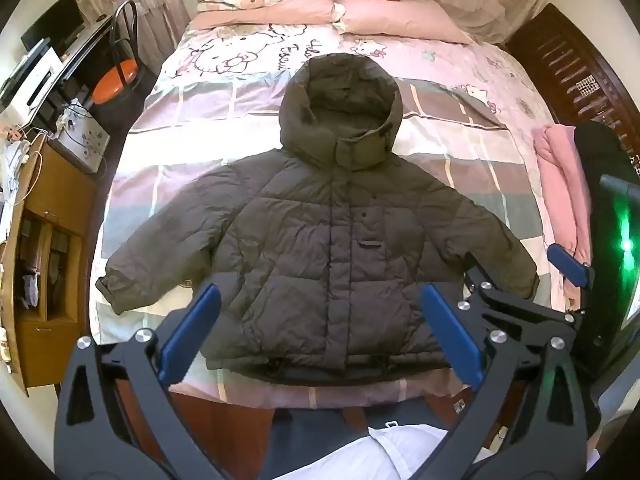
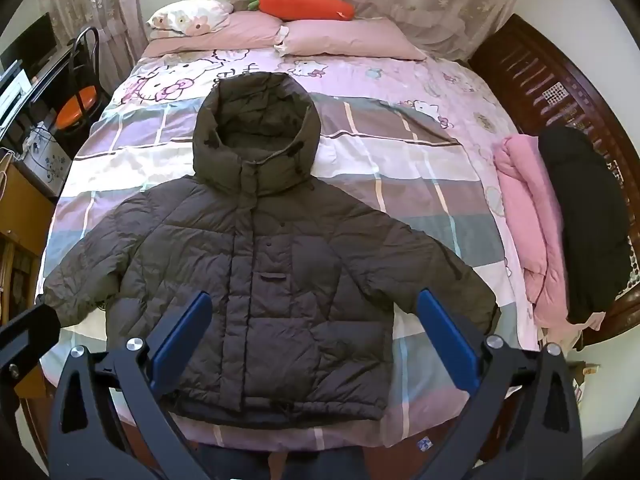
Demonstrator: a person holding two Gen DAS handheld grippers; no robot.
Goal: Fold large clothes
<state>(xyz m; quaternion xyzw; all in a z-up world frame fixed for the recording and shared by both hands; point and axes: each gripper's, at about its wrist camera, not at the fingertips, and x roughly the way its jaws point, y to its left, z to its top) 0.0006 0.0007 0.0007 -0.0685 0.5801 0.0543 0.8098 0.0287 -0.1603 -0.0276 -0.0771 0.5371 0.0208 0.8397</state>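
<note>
Hovering both grippers above the hem end of the jacket (image 1: 320, 240), nothing touched yet as far as I can tell. Left gripper (image 1: 320, 336) has its blue pads spread wide w/ nothing between them; right gripper (image 2: 316, 340) likewise released, jaws apart, empty. In the left view the right gripper's frame shows just off the jacket's right cuff.

Jacket is a dark puffer, lying front-up on the bed (image 2: 400, 152), zipped, hood (image 2: 256, 132) pointing toward the pillows (image 2: 352, 40), hem nearest me at the bed's foot edge. Both sleeves are angled out to the sides, cuffs flat on the cover. So it's spread and smoothed, ready, but I see no fold made: sleeves not brought in, hood not tucked, body not doubled. I'd judge the task at the start, w/ basically all folding left.

Beyond the jacket's right sleeve, at the bed's edge, sit a pink bundle (image 2: 524, 232) and a black bundle (image 2: 588, 220), prob. other clothes; can't tell if they're folded properly. Carrot plush (image 2: 304, 4) rests past the pillows.
</note>
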